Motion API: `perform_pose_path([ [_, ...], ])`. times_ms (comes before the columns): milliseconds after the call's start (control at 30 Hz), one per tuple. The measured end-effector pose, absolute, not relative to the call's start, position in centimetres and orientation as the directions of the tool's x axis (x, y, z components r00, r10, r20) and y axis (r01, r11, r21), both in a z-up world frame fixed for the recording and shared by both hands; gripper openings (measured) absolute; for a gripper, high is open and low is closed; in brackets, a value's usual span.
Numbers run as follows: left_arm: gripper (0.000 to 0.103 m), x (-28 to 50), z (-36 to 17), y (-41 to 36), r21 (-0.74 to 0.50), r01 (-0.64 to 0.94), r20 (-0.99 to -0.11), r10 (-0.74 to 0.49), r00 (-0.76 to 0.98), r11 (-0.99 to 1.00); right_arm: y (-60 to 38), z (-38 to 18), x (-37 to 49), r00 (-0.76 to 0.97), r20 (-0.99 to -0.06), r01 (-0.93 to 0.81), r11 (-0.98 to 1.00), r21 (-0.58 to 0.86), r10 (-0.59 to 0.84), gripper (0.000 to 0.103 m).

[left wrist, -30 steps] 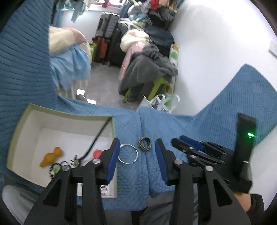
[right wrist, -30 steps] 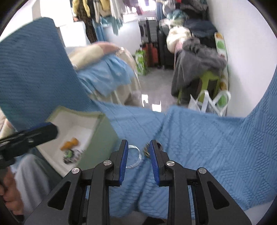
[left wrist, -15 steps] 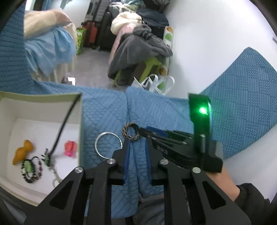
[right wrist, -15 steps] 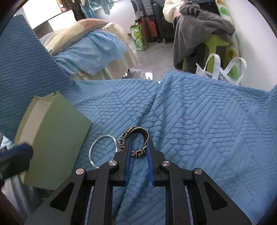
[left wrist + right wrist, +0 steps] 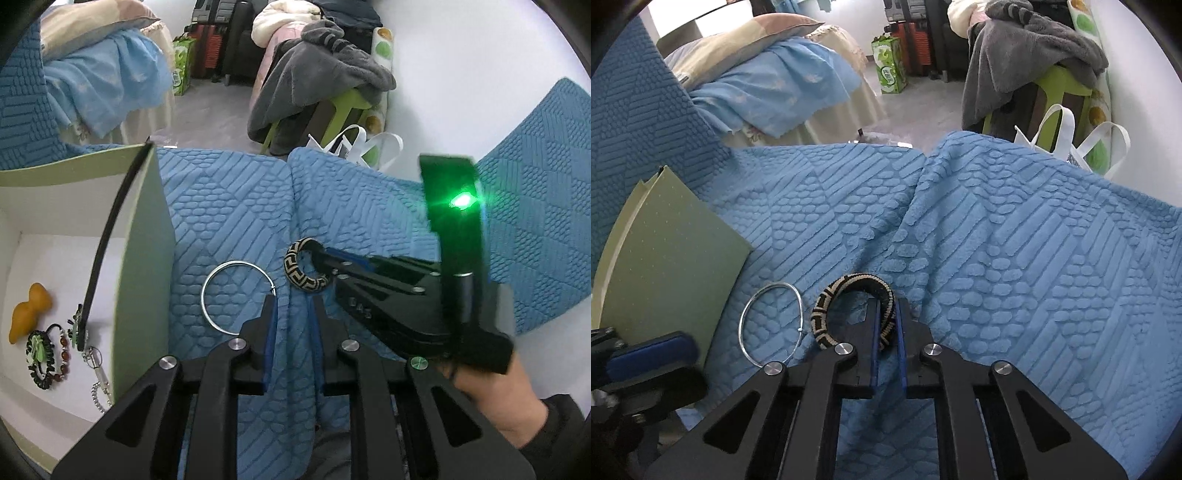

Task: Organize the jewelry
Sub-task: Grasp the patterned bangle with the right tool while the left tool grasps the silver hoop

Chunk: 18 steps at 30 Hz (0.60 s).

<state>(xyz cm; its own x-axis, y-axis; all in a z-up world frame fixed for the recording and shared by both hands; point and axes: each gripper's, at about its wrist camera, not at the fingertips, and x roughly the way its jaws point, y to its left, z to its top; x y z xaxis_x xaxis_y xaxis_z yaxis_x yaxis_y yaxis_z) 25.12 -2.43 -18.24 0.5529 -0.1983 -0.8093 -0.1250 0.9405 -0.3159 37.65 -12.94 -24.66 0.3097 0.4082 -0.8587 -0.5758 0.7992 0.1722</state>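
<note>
left wrist view: left claw at bottom centre, nearly pressed together and empty, was spread a second ago. box far left. right wrist view: right claw now pinching the patterned bracelet mid-frame, silver bangle just left, box next i guess.

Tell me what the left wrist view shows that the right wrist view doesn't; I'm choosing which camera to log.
Only the left wrist view looks inside the box: an orange gourd charm, a beaded bracelet and a black cord. It also shows the left tool over the blanket. Only the right wrist view shows the right tool gripping the patterned bangle from behind. Both show that bangle, the silver hoop and the blanket.
</note>
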Motion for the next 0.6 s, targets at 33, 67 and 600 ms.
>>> perform_pose_path([
  [33, 0.018, 25.3, -18.6, -2.8, -0.310, -0.120, -0.812, -0.197, 0.550, 0.943, -13.1, -24.4, 37.6, 0.316, -0.856, -0.574, 0.801, 0.172, 0.410, 0.005],
  [67, 0.018, 25.5, -18.9, -3.0, -0.309, -0.122, -0.815, -0.196, 0.545, 0.943, -13.4, -24.1, 37.6, 0.321, -0.852, -0.569, 0.803, 0.176, 0.414, 0.005],
  [600, 0.017, 27.5, -23.0, -3.0, -0.228, -0.260, -0.845, -0.058, 0.531, 0.938, -17.4, -23.3, 38.8, 0.372, -0.830, -0.464, 0.858, 0.221, 0.415, 0.006],
])
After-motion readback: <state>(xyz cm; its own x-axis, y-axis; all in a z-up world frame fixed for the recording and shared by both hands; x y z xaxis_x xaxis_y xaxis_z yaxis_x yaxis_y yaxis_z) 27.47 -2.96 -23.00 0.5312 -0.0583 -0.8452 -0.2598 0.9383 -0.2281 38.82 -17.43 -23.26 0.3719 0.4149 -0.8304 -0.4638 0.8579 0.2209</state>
